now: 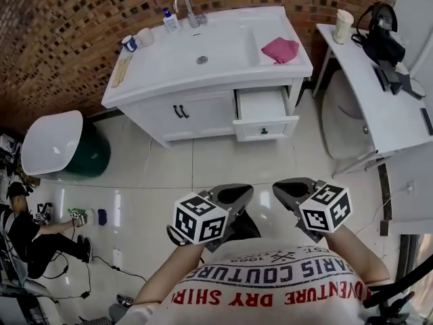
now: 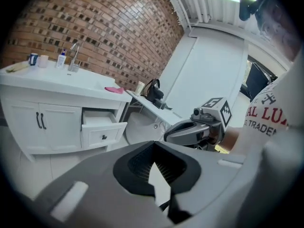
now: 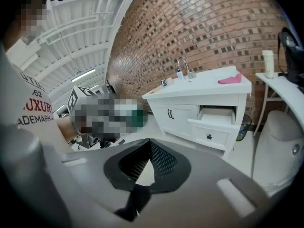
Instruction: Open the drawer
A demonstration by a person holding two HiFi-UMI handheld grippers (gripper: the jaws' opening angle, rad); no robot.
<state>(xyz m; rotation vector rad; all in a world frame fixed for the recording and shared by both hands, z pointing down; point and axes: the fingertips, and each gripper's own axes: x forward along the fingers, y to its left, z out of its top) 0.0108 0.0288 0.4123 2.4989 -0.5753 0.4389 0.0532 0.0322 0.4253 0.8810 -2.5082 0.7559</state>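
The white vanity (image 1: 169, 87) has its right-hand drawer (image 1: 266, 114) pulled out, and its inside looks empty; the drawer front carries a small dark knob (image 1: 264, 131). The drawer (image 2: 102, 129) also shows in the left gripper view, and the drawer (image 3: 213, 127) in the right gripper view. Both grippers hang close to my body, well short of the vanity, over the tiled floor. My left gripper (image 1: 235, 195) (image 2: 153, 146) is shut with nothing in it. My right gripper (image 1: 289, 189) (image 3: 150, 144) is shut and empty too.
A pink cloth (image 1: 280, 49), a faucet (image 1: 186, 9) and a soap bottle (image 1: 170, 20) sit on the vanity top. A white table (image 1: 385, 107) with headphones (image 1: 382, 22) stands at right. A white-lidded green tub (image 1: 57, 147) is at left. A person (image 1: 27, 232) sits on the floor.
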